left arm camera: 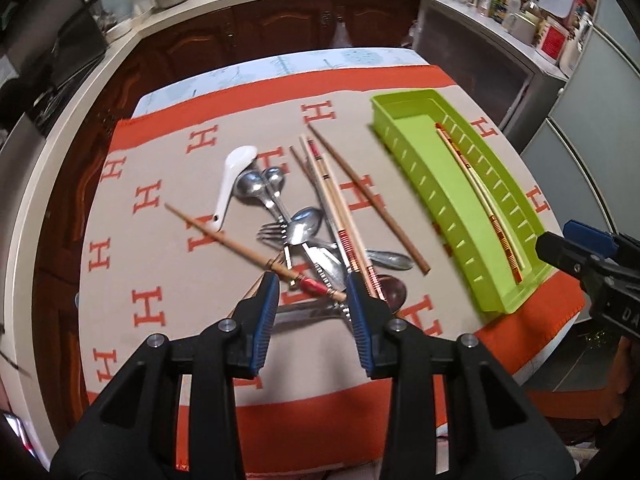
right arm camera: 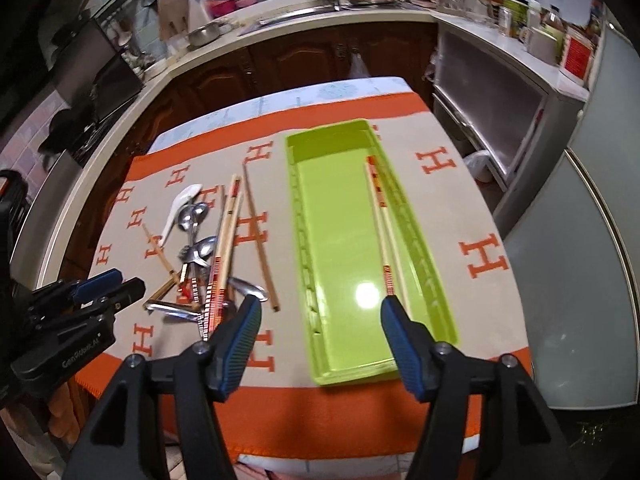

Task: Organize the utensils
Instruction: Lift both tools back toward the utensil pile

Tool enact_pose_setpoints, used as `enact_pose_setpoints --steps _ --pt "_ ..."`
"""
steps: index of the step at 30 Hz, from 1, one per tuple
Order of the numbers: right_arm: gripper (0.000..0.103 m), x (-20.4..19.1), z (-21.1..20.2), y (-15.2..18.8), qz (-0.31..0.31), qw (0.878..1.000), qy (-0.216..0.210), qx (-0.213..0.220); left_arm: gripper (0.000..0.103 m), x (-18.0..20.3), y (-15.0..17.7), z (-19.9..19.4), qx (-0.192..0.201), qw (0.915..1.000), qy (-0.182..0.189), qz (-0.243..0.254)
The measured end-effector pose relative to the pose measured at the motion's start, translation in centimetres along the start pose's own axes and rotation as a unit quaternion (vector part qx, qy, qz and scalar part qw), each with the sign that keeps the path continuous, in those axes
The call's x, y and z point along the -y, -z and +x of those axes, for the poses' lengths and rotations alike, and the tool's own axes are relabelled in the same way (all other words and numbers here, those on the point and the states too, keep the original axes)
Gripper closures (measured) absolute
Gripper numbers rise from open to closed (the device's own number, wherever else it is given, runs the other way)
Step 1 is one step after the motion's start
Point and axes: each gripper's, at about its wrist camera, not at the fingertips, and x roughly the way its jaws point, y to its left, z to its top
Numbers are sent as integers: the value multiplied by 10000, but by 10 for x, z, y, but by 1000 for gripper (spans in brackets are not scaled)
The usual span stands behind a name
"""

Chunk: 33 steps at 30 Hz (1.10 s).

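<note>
While both grippers, left gripper and right gripper, gape empty, the thread-wrapped chopstick lies topmost. Light, stiff, slick; probably best pinched mid-shaft.

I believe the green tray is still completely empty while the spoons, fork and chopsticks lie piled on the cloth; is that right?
Not quite: the green tray already holds a chopstick along its right side, as the right wrist view shows. The rest stands.

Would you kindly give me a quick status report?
Left gripper open over utensil pile. Right gripper open, empty, above green tray. One chopstick in tray. Nothing blocking.
</note>
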Motion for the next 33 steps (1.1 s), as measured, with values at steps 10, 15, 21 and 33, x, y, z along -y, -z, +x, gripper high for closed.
enact_pose_setpoints --steps 10,15,21,33 --pt "36 -40 0 0 -466 9986 195 176 71 -30 5 -4 119 9994 4 -329" --pt "36 -63 6 -6 -822 9962 57 272 71 -49 8 -7 349 9987 -30 -360" --pt "36 -75 33 -21 -751 9968 -179 -197 71 -75 5 -12 636 9976 -104 -271" --pt "39 -97 84 -50 -747 9943 -457 -612 61 -128 -2 42 19 9967 194 -782"
